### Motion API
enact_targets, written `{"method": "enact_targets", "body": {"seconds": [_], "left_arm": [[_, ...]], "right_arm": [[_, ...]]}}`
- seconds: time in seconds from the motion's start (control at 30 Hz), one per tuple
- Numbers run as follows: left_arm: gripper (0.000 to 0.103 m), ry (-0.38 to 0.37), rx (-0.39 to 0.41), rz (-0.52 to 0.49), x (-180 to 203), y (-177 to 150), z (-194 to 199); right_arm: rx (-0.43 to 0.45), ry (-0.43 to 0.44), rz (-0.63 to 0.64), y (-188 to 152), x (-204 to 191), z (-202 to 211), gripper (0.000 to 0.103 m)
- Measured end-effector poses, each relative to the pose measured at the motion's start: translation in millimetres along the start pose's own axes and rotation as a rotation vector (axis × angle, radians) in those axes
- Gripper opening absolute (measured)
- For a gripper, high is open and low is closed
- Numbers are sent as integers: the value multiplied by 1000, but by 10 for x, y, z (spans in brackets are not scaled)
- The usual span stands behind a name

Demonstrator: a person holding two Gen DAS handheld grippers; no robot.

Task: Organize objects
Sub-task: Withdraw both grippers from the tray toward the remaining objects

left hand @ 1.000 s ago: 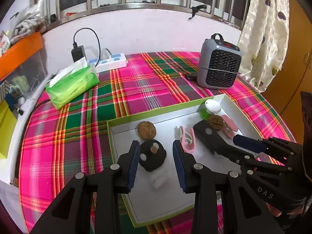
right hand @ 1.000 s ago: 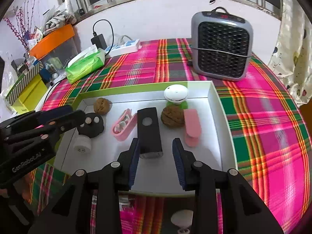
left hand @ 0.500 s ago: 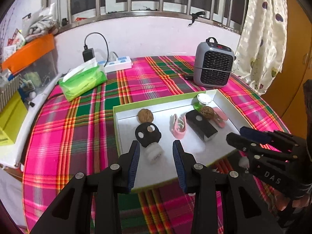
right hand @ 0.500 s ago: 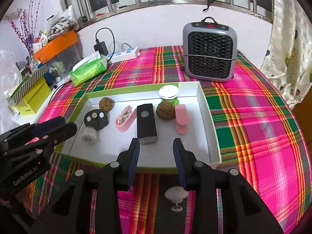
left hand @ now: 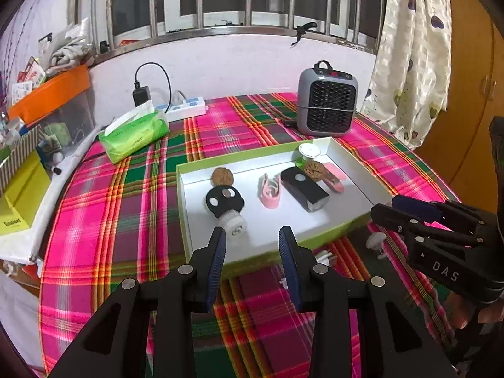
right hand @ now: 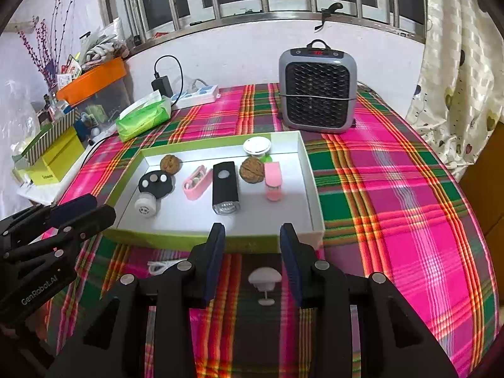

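A white tray with a green rim (left hand: 271, 154) (right hand: 189, 239) lies on the plaid cloth. In it are a black torch (right hand: 224, 186), a black round gadget with a white cap (right hand: 154, 186), a pink case (right hand: 197, 184), two walnuts (right hand: 170, 163) (right hand: 251, 170), a pink bottle (right hand: 273, 179) and a white round lid (right hand: 256, 145). My left gripper (left hand: 252, 236) hangs open over the tray's near-left edge, holding nothing. My right gripper (right hand: 252, 233) is open in front of the tray, above a small white mushroom-shaped knob (right hand: 264, 278) on the cloth.
A grey heater (right hand: 318, 91) stands behind the tray. A green tissue pack (left hand: 135, 134) and a power strip (left hand: 186, 110) sit at the back left. Boxes and clutter (left hand: 28, 170) line the left side. A white cord (right hand: 160, 266) lies near the tray's front.
Both grippers have drawn back from over the tray toward the table's near side. The white knob and cord on the cloth have come into view. The tray's contents have not moved.
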State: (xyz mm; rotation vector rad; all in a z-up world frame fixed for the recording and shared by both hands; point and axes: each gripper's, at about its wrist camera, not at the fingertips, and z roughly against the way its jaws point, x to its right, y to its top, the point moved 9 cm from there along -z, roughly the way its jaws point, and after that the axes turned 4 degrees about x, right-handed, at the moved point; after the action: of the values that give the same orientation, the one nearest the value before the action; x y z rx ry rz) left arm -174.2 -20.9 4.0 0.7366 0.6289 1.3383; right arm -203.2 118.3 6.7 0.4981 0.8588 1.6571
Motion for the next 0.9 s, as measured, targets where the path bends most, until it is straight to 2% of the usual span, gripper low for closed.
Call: {"method": "enact_targets", "body": {"seconds": [0.1,0.17,0.63,0.9], "left_arm": [[33,-7,4,-2,32,-27,34],[33,-18,11,2,49,-47,65],[36,-101,-55,35,151,-378,-29],[36,-126,-96,54,167,-496,-150]], "right_arm": [[4,-6,-2,-29,35,37,39],[6,-5,-5,-54,56,62,45],[-32,-40,-49,-299,403,59,46],[-64,26,-31,-372,278,-67,51]]}}
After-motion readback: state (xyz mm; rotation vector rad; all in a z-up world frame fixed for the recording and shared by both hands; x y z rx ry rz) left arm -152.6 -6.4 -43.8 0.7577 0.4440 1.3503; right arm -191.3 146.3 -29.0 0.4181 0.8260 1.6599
